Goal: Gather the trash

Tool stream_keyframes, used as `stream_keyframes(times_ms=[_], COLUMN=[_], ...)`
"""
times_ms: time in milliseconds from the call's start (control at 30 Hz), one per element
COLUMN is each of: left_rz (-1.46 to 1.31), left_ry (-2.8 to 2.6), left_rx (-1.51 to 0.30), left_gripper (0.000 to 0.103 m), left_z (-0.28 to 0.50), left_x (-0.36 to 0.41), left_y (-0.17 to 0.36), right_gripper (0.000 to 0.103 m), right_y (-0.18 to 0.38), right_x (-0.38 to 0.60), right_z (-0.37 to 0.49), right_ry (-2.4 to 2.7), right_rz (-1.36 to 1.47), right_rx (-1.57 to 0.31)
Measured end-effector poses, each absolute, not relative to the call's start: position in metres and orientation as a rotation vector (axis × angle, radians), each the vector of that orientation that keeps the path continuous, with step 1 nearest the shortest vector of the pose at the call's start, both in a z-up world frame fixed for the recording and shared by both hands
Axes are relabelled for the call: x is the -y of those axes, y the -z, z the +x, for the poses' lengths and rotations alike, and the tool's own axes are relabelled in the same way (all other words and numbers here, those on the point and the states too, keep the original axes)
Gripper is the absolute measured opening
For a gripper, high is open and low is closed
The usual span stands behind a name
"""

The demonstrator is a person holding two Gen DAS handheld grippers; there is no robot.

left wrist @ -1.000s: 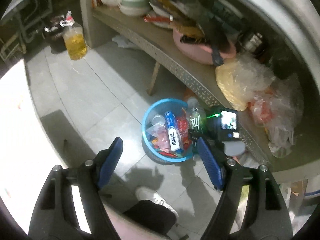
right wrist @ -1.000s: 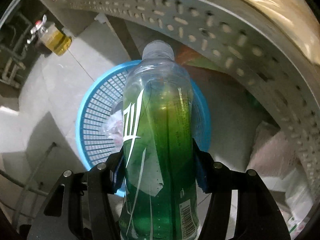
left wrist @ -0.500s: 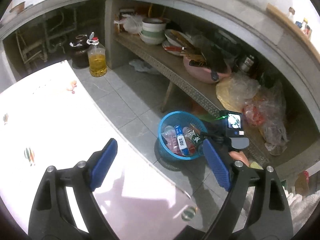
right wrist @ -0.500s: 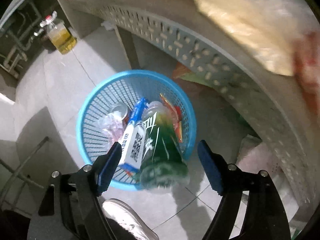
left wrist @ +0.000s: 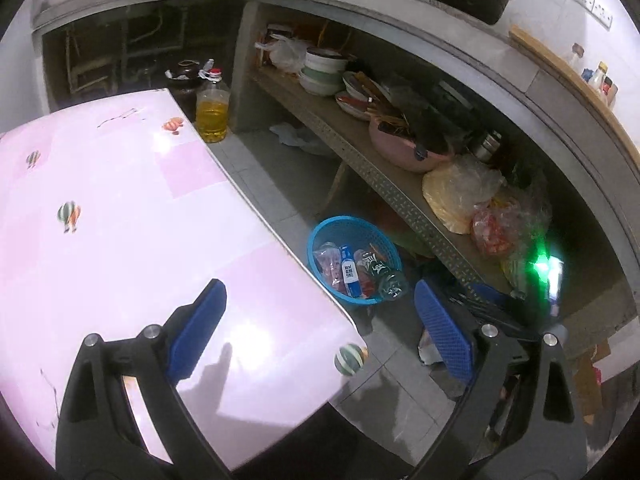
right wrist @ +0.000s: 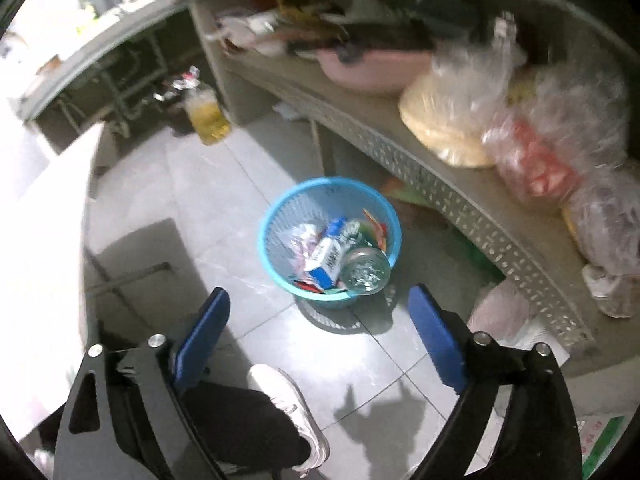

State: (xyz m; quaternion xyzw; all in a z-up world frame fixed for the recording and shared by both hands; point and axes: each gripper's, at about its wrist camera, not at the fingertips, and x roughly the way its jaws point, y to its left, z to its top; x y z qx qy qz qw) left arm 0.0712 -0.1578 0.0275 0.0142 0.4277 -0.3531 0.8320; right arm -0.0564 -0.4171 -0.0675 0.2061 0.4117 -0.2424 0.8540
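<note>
The right gripper [right wrist: 318, 336] and left gripper [left wrist: 318, 330] were both empty, jaws spreading wide with nothing between them. The green plastic bottle [right wrist: 365, 266] lay base-up inside the blue mesh basket [right wrist: 276, 216] on the floor tiles, against its near rim beside a blue-and-white carton [right wrist: 326, 258]. It looked light, smooth and slippery, best gripped across its mid-body.

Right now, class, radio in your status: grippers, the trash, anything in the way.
Left gripper and right gripper both opening, nothing between them. Green bottle lies in blue basket with the other trash. Nothing blocking the basket.
</note>
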Motion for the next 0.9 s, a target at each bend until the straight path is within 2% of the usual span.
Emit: stream_keyframes(times_ms=[100, 300, 633, 900], left_rz=[0.005, 0.045, 0.119, 0.108], left_ry=[0.706, 0.585, 0.328, 0.219], left_rx=[-0.867, -0.796, -0.672, -0.846], left_gripper=[0.094, 0.094, 0.094, 0.094], left_z=[0.055, 0.026, -0.013, 0.003], left_x=[0.147, 0.130, 0.098, 0.091], left_y=[-0.032, -0.041, -0.048, -0.027], right_gripper=[0.096, 0.096, 0.096, 0.096], right_y=[0.040, 0.001, -0.030, -0.036], right_x=[0.391, 0.334, 0.259, 0.252], right_z=[-0.074, -0.095, -0.114, -0.120], right_ry=[0.485, 0.447, 0.491, 0.403], right_rz=[0.376, 0.246, -0.001, 0.057], right_rx=[-0.816, -0.756, -0.679, -0.678])
